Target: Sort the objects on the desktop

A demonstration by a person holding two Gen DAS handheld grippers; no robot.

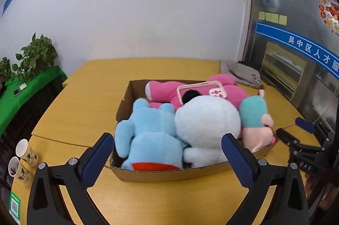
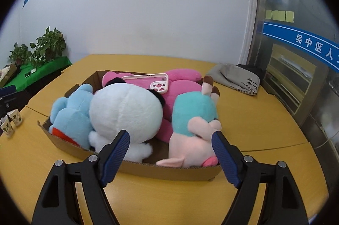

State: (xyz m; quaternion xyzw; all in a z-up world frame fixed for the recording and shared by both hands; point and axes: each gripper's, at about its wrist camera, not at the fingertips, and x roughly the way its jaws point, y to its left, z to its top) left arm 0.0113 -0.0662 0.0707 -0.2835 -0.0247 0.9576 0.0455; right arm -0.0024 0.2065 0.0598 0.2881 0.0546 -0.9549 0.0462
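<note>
Plush toys [image 1: 203,119] and a pink phone case [image 1: 201,92] fill your cardboard box [image 1: 169,174]; your left gripper [image 1: 167,146] and right gripper [image 2: 170,144] both hover spread wide, holding nothing.

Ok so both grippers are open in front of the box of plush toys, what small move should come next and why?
Probably ease the right gripper forward over the cardboard box rim toward the pink and teal plush. Its jaws stand open and empty, and that toy lies nearest, roughly in line with them. The phone case sits loose atop the pink plush farther back, so it seems a harder first reach.
</note>
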